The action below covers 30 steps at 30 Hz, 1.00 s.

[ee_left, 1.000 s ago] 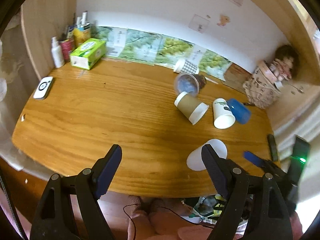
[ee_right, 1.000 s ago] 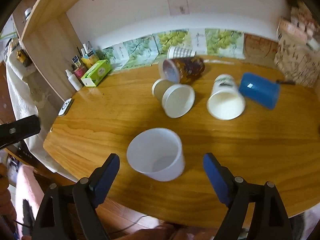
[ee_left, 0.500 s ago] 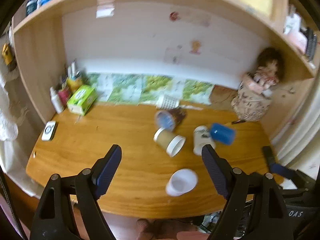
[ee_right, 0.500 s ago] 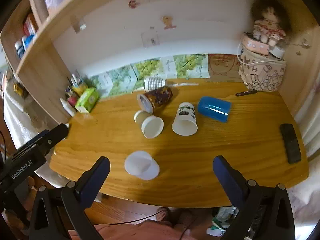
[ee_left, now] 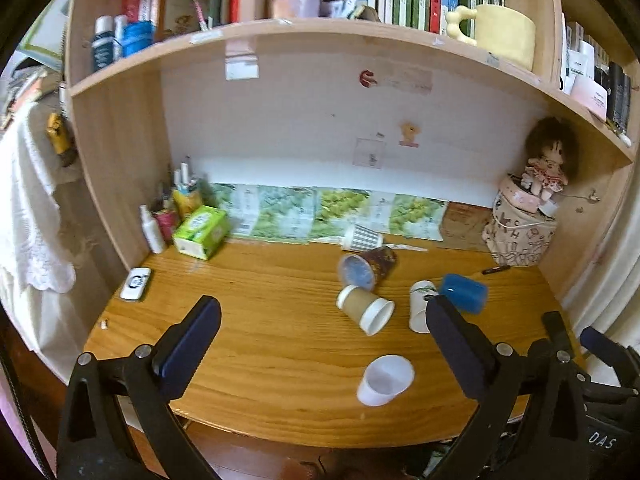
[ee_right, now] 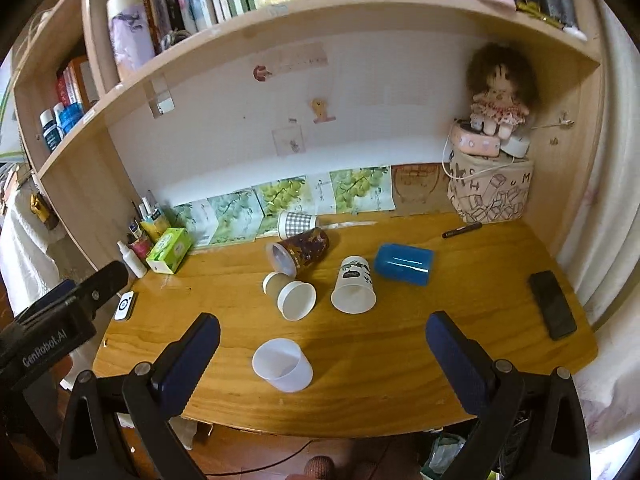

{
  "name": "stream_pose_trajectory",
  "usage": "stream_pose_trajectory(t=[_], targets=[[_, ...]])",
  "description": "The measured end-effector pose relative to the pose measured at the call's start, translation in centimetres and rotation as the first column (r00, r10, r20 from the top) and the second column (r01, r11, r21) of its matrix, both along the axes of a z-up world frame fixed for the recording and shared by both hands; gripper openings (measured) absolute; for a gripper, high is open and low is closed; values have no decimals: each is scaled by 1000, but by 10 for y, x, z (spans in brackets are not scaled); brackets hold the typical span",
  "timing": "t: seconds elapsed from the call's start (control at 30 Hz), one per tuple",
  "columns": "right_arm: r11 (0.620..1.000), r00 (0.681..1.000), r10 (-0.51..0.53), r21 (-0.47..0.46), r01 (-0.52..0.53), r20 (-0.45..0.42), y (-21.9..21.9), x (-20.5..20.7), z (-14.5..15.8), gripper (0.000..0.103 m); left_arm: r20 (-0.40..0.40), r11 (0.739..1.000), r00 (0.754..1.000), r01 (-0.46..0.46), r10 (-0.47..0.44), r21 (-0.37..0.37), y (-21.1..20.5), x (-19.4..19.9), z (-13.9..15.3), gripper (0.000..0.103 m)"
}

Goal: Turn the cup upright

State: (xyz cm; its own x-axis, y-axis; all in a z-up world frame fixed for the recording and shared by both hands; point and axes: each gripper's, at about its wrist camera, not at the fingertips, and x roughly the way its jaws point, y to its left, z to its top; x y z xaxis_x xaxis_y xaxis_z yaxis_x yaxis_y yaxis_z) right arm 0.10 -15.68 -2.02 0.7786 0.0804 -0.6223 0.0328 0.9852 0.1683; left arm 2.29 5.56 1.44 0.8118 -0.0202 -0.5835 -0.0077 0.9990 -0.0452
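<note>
A translucent white cup [ee_left: 385, 380] stands upright near the desk's front edge; it also shows in the right wrist view [ee_right: 283, 365]. Behind it several cups lie on their sides: a brown paper cup [ee_left: 365, 309] [ee_right: 289, 294], a white leaf-print cup [ee_left: 420, 310] [ee_right: 353, 289], a blue cup [ee_left: 464, 292] [ee_right: 404, 264], a dark patterned cup [ee_left: 366, 269] [ee_right: 298, 254] and a checked cup [ee_left: 361, 237] [ee_right: 296, 223]. My left gripper [ee_left: 320, 340] is open and empty, pulled back above the desk front. My right gripper [ee_right: 322, 350] is open and empty, also held back.
The wooden desk [ee_right: 440, 320] sits under a bookshelf. A green tissue box [ee_left: 201, 232] and bottles [ee_left: 152, 234] stand at the back left. A white device [ee_left: 136, 284] lies left. A black phone [ee_right: 553, 311] and pen [ee_right: 462, 230] lie right. A doll [ee_right: 498, 96] sits on a printed box [ee_right: 490, 192].
Both grippers have pulled back and up from the desk, so the view widens to take in the bookshelf. The translucent cup stays upright where it was let go.
</note>
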Motion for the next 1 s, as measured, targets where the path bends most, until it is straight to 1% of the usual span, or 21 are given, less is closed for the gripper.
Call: stream_pose_trajectory(t=[0.23, 0.47, 0.67, 0.83, 1.0], targets=[[1000, 1000, 7, -15, -6, 31, 14, -18, 0, 103, 47, 999, 999, -17, 15, 42, 3, -18, 1, 102], [999, 998, -14, -31, 16, 64, 17, -24, 3, 103, 101, 999, 994, -35, 30, 40, 8, -25, 5, 102], [999, 998, -5, -40, 7, 65, 18, -22, 3, 103, 132, 998, 991, -40, 35, 38, 9, -30, 5, 102], [999, 998, 11, -50, -8, 58, 20, -22, -1, 103, 147, 998, 989, -40, 33, 46, 7, -33, 4, 102], [998, 997, 25, -55, -21, 75, 21, -23, 0, 103, 156, 998, 987, -45, 37, 48, 6, -33, 4, 102]])
